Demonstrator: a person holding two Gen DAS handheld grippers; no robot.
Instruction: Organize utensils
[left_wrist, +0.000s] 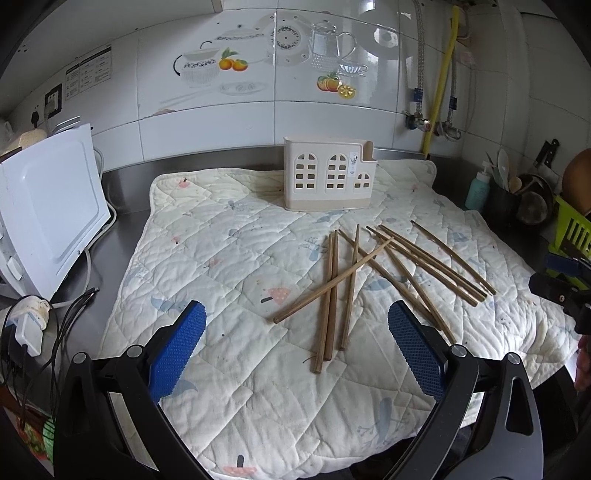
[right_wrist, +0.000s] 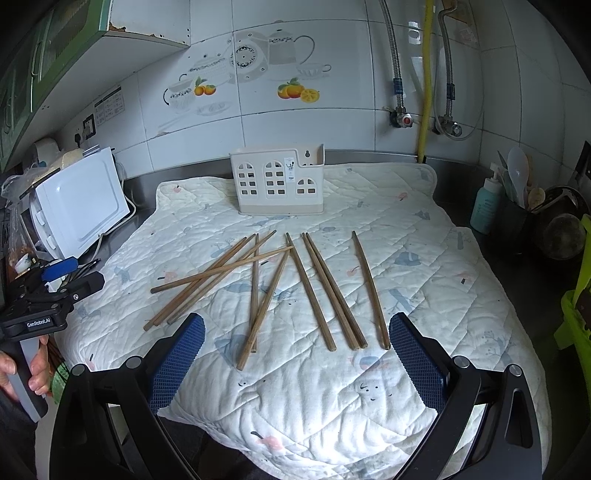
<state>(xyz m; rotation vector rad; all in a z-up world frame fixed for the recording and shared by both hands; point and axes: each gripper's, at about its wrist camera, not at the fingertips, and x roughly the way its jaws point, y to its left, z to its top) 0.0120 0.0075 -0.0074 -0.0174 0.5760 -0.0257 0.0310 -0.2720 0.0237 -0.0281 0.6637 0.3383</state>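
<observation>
Blue-padded left tongs (left_wrist: 296, 325) hang wide apart and empty above the near edge of a quilted mat (left_wrist: 229, 258), and the right tongs (right_wrist: 296, 336) gape just as wide, gripping nothing. Wooden chopsticks (right_wrist: 314, 291) lie scattered flat on the mat, right of centre in the left wrist view; several cross one another, others fan out side by side. At the far edge of the mat a cream utensil holder (left_wrist: 330, 178) with window-shaped cutouts stands upright, apart from the chopsticks. Beneath the mat runs a steel desk (left_wrist: 122, 192), with a white appliance (left_wrist: 48, 214) at far left and a teal bottle (right_wrist: 487, 208) at right.
</observation>
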